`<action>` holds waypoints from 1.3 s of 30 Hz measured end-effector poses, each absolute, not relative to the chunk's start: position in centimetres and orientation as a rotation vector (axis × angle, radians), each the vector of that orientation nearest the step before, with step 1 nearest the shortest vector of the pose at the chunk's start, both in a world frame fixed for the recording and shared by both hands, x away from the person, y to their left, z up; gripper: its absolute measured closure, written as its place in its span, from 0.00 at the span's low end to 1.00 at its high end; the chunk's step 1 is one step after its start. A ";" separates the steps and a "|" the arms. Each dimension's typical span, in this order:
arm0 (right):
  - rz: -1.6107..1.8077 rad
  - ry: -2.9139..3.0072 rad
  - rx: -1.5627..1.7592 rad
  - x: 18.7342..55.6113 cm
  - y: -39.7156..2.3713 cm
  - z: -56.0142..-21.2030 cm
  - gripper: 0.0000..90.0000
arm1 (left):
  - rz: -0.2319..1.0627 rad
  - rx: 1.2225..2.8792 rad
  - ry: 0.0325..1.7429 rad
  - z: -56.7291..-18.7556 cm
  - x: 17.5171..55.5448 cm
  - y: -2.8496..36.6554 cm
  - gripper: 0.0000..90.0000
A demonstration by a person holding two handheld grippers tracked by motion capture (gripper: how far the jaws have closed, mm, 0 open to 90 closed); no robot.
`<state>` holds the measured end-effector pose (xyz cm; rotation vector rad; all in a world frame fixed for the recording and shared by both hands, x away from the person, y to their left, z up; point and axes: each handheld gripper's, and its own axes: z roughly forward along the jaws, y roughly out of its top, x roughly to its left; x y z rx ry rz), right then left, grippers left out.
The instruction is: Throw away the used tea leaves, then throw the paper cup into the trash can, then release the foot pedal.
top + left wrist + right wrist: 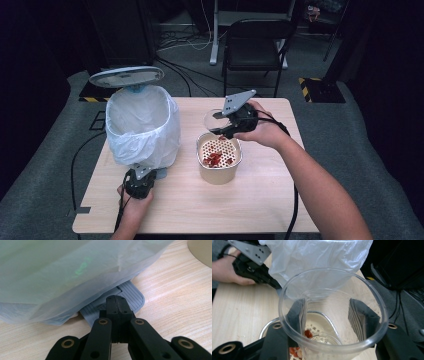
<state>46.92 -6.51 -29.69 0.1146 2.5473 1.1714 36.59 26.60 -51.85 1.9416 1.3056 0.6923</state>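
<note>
Clear glossy plastic cup (332, 315); thin translucent bin liner (142, 127); matt wood tabletop (260, 195).

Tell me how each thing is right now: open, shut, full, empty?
Bin lid: flipped up, open.
Bin bag: lining the bin, mouth wide open.
Pedal: pressed under the left gripper, fingers shut.
Clear cup: held tilted by the right gripper, looks nearly empty.
Strainer tub: upright, red bits lying on its holed tray.
Chair: nobody on it.
</note>
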 end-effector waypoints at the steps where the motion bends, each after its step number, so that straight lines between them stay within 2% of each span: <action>1: 1.187 2.554 0.129 47.0 -6.5 -29.6 0.54 | 0.694 1.936 1.315 -51.8 36.5 26.6 1.00; 24: 1.433 2.509 0.273 48.0 -4.7 -27.2 0.54 | 0.687 1.897 1.329 -51.9 36.5 26.4 1.00; 39: 1.457 2.486 0.320 48.8 -2.5 -23.9 0.54 | 0.671 1.873 1.363 -52.0 36.5 26.2 1.00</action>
